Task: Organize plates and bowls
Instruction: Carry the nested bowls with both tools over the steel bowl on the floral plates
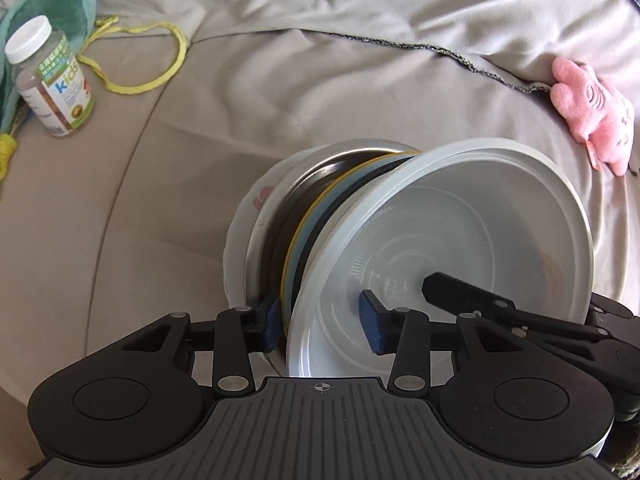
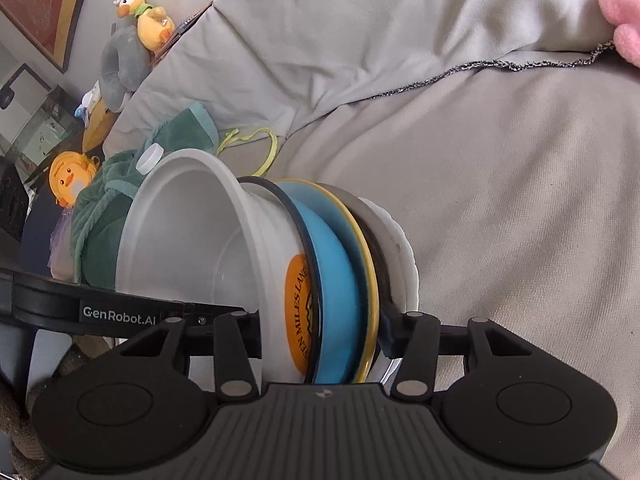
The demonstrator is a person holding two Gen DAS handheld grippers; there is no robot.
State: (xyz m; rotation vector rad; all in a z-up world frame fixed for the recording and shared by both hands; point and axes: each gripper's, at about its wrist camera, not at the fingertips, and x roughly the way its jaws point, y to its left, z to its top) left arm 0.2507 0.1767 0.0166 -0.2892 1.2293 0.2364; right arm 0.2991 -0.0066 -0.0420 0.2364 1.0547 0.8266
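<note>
Through the left wrist camera I see the stack of dishes (image 1: 320,232) standing on edge on the grey couch cover (image 1: 200,200), well to the right of the vitamin bottle (image 1: 50,80). My left gripper (image 1: 324,320) straddles the near rims: its left pad sits outside the steel and white plates, its right pad inside the translucent bowl (image 1: 460,232), clear of the wall — released, not pressing. A second black finger reaches into that bowl from the right. A pink plush (image 1: 592,108) lies far right of the bottle.

Through the right wrist camera, my right gripper (image 2: 324,332) is clamped across the same stack (image 2: 340,280) — one finger inside the bowl (image 2: 192,248), the other against the white plate (image 2: 404,256) behind the blue plate (image 2: 332,272).
</note>
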